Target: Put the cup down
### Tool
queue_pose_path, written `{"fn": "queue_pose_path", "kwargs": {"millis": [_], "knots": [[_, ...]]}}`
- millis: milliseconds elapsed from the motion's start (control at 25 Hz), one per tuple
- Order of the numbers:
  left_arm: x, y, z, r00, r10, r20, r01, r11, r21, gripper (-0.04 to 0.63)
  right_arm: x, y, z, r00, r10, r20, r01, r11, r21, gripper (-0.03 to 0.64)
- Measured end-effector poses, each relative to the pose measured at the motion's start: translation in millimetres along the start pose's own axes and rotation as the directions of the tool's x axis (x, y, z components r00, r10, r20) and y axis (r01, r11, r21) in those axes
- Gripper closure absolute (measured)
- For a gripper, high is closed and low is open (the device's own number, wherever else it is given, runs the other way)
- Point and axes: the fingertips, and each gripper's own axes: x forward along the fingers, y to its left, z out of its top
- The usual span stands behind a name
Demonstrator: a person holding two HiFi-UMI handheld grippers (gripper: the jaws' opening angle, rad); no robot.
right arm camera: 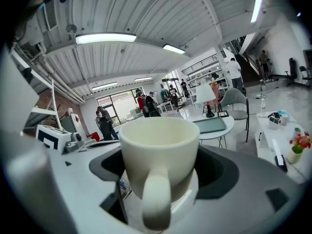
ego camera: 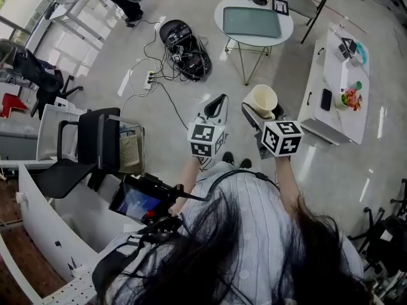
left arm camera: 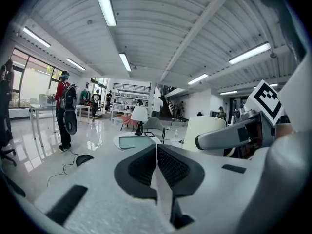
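A cream cup (ego camera: 262,99) with a handle sits upright between the jaws of my right gripper (ego camera: 257,108), held in the air above the floor. In the right gripper view the cup (right arm camera: 158,150) fills the middle, handle toward the camera, with the wide dark jaws of the right gripper (right arm camera: 163,167) against its sides. My left gripper (ego camera: 218,105) hangs just left of it. Its jaws meet at the tips with nothing between them (left arm camera: 157,152). The left gripper view also shows the cup (left arm camera: 207,128) at the right.
A round white table (ego camera: 253,5) with a grey tray stands ahead. At the right a low white table (ego camera: 321,75) carries flowers and small items. A black bag (ego camera: 184,49) and cables with a power strip (ego camera: 151,78) lie on the floor. A black chair (ego camera: 95,145) stands at the left.
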Motion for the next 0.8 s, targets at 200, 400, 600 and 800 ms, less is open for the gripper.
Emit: {"fn": "queue_pose_path", "kwargs": {"millis": [200,400,600,800], "knots": [[1,7,-2,1.0,-0.02,0.004,0.02,1.0,0.0,0.577,7,6,1,1.0,-0.007,0.015,0.007,1.0,0.003,0.218],[-3,15,-5,0.999,-0.036,-0.005,0.036,0.999,0.006,0.577,13,12,0,1.0,-0.019,0.024,0.018,1.0,0.016,0.218],[-2,21,-10,0.999,-0.045,-0.017,0.045,0.999,0.006,0.578,20,12,0,0.999,-0.025,0.027,0.024,0.999,0.029,0.219],[3,23,-15,0.998,-0.05,-0.029,0.05,0.999,-0.01,0.577,23,9,-1,0.999,-0.031,0.017,0.03,0.999,0.034,0.218]]}}
